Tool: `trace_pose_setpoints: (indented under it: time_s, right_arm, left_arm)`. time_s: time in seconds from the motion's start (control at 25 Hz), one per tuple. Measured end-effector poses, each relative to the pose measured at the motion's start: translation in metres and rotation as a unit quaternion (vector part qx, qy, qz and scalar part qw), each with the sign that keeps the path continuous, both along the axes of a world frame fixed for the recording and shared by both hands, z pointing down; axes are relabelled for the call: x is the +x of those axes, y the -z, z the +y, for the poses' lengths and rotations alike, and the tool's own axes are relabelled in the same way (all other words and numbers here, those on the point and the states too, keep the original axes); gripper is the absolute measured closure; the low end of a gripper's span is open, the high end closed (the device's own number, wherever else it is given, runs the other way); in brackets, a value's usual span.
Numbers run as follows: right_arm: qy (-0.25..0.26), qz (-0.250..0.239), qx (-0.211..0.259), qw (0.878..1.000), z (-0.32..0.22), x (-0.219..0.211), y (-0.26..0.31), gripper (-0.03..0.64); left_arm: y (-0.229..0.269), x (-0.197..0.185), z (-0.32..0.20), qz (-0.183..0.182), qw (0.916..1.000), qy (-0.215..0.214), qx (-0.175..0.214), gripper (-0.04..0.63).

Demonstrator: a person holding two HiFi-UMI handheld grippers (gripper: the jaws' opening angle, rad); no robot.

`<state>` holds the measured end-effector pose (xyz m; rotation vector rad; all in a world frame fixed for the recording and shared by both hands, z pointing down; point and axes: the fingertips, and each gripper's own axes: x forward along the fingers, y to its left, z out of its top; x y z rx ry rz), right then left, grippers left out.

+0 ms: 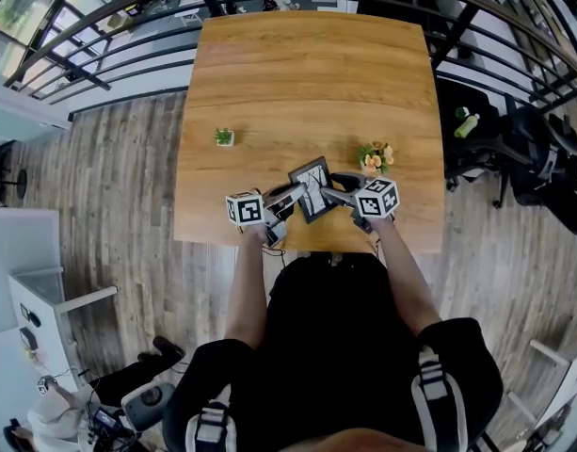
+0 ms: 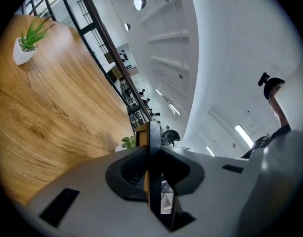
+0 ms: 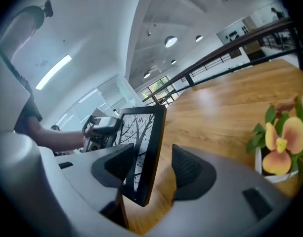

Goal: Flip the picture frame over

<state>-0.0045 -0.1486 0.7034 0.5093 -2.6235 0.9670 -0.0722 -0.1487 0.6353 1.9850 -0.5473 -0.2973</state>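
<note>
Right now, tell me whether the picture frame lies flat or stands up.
Standing up: the picture frame is clamped edge-on in the left gripper, its face nearly vertical.

Bright, even light from round ceiling lamps (image 2: 139, 2) and strip lights (image 3: 53, 72); soft sheen on the wooden counter (image 1: 312, 73). Gripper views bulge strongly, black at corners; near jaws slightly blurred.

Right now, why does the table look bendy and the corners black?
Head view: the wide lens bows the table's edges. Left gripper view: black corners ring a round image; the picture frame shows sharp, edge-on. Right gripper view: ceiling lamps glare white, and the flower looks soft.
</note>
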Motion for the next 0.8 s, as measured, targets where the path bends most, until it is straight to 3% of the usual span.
trace_pose_setpoints:
  time_s: [0.32,0.52,0.8]
  right_arm:
    - [0.030,-0.092,-0.084,0.992,0.023,-0.006,0.009,0.468]
    - [0.029,-0.082,-0.079,0.993,0.019,-0.011,0.006,0.492]
    - [0.015,-0.054,-0.061,0.997,0.006,-0.020,-0.002,0.503]
  left_arm:
    - [0.005,-0.003,0.009,0.023,0.9988,-0.040,0.018,0.515]
    - [-0.008,-0.015,0.000,0.018,0.9998,-0.008,0.001,0.517]
    - [-0.024,-0.029,-0.019,-0.030,0.9986,0.042,-0.009,0.517]
